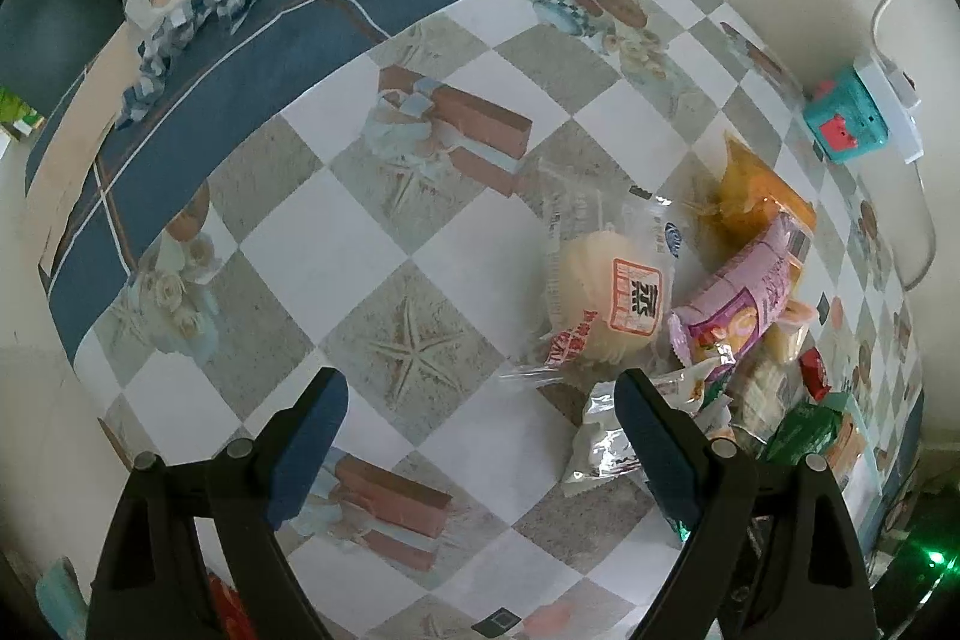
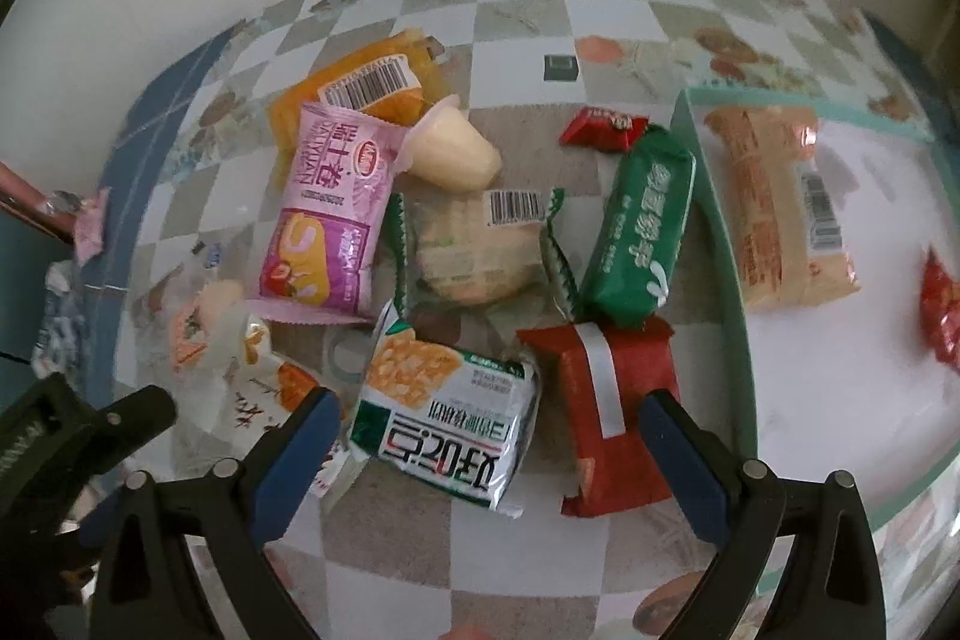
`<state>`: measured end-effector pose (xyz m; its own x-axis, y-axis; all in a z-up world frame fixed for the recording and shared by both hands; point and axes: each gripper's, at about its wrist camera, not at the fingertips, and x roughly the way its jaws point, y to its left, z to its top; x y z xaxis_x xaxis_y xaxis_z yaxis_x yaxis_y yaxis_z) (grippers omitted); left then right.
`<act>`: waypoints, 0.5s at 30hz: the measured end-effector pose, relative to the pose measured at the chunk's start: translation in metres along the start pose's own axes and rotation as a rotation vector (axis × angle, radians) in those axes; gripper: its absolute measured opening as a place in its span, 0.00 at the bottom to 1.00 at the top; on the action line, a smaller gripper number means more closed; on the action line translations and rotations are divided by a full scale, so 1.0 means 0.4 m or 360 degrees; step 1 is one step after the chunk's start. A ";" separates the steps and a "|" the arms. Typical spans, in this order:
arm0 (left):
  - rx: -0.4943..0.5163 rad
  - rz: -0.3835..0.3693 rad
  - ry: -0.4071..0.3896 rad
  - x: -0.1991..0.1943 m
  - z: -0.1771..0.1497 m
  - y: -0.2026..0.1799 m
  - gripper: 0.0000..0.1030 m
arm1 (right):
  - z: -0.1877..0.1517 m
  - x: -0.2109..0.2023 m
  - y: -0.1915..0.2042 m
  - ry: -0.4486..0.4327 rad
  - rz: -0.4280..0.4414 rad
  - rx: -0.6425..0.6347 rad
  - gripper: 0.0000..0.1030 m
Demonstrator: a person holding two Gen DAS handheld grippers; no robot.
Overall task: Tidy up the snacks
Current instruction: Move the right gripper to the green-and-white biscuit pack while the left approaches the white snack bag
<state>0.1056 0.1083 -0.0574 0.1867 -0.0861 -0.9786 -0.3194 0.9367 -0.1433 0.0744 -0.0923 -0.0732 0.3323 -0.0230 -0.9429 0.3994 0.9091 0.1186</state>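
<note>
Two packets sit in the white tray with the mint-green rim [image 2: 714,220]: a tan wrapped cake [image 2: 774,208] and a red bag [image 2: 942,310] at the edge. We judge most sorting undone; the loose pile lies left of it, including a pink "DALIYUAN" roll pack [image 2: 330,214] and a green-white cracker pack [image 2: 444,418]. Left gripper [image 1: 480,418] and right gripper [image 2: 486,430] gape wide, holding nothing.

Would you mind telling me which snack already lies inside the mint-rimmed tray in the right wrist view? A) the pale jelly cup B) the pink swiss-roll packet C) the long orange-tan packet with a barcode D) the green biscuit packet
C: the long orange-tan packet lies on the white floor of the tray, while the pink packet, green packet and jelly cup lie outside it on the tablecloth.
</note>
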 end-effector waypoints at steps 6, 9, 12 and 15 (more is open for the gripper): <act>-0.0051 -0.0018 0.0010 0.006 0.005 0.007 0.88 | -0.004 0.005 0.038 -0.0021 -0.0039 -0.0057 0.99; -0.0059 -0.0025 0.0007 0.001 0.004 0.009 0.88 | -0.007 0.005 0.049 -0.0018 -0.0023 -0.0067 0.99; -0.0060 -0.0029 0.0006 -0.005 0.000 0.010 0.88 | -0.008 0.008 0.054 -0.0009 -0.0022 -0.0066 0.99; -0.0061 -0.0034 0.0005 -0.007 0.000 0.010 0.88 | -0.012 0.004 0.054 -0.0001 0.0030 -0.0050 0.99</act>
<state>0.1037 0.1123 -0.0551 0.1911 -0.1072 -0.9757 -0.3507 0.9210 -0.1699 0.0796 -0.0706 -0.0736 0.3402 -0.0058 -0.9403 0.3660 0.9219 0.1267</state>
